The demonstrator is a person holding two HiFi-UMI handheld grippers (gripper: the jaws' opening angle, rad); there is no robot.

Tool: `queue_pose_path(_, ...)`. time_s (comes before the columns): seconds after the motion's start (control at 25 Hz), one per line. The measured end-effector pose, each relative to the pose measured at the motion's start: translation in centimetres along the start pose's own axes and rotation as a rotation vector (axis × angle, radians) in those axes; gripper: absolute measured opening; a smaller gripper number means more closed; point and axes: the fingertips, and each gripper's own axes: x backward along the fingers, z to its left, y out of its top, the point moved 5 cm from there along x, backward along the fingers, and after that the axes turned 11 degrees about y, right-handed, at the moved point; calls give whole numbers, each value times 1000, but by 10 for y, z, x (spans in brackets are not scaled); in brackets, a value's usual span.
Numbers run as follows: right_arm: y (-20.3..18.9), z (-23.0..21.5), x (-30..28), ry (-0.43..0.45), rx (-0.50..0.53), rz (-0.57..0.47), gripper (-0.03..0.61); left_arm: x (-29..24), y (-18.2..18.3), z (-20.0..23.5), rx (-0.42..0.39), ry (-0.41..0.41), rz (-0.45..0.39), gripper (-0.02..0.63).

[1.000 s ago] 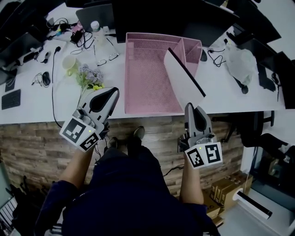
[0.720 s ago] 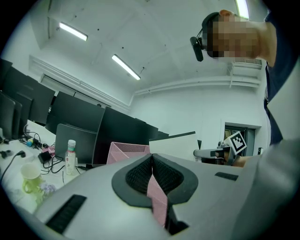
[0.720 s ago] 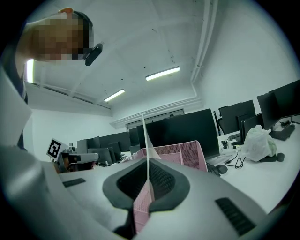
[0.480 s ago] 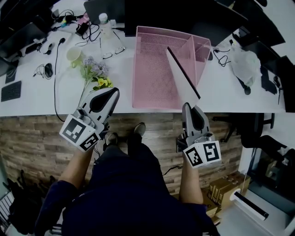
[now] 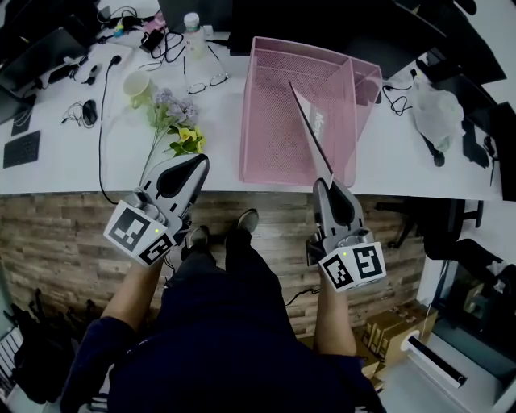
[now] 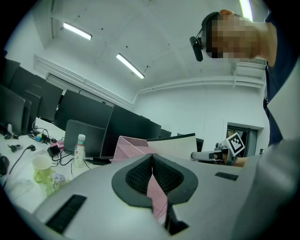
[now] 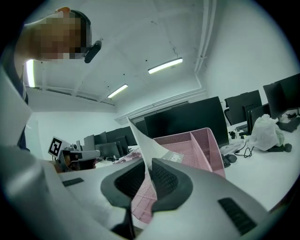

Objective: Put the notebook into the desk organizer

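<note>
- Surface: a long white desk [image 5: 97, 161] runs across the top of the head view, and a wood-patterned floor [image 5: 64, 234] lies below its near edge.
- A pink wire-mesh desk organizer [image 5: 270, 121] sits at the desk's near edge. It has one wide compartment and a narrower one to its right.
- A thin white notebook with a dark edge [image 5: 313, 129] stands tilted on edge over the wide compartment, left of the divider. Its near corner reaches the front rim.
- The right gripper [image 5: 330, 184] is at that corner. Its jaws have just been opening, and the notebook sits between them with a gap showing on one side.
- The left gripper [image 5: 196, 164] hovers off the desk edge left of the organizer. Its tips are pressed together with nothing between them.
- Desk left of the organizer: a sprig of purple and yellow flowers [image 5: 173, 121], a pale green cup [image 5: 137, 83], a clear plastic bottle [image 5: 192, 22], spectacles [image 5: 211, 81] and black cables [image 5: 153, 48].
- Desk right: a crumpled white plastic bag [image 5: 435, 109].
- Room: dark monitors [image 6: 89, 112] line the desk, and strip lights [image 6: 130, 65] are set in a white ceiling.
</note>
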Motion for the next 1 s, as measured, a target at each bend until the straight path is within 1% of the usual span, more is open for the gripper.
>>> queue_pose_path(0.32,-14,10,-8,28,-19,39,73,7,-5,4,2,-2,9,28)
queue_pose_path(0.52,-21,16,-10,44,-34,60,74,13,-8,3,4,-5,13,28)
queue_pose_path(0.84,-23,21,-14,48,-43,64,84,23,-8,5,6,0,11,28)
queue_pose_path(1.0,-21,24,-16,60,-34,69,106,23,-8,6,8,-3,13,28)
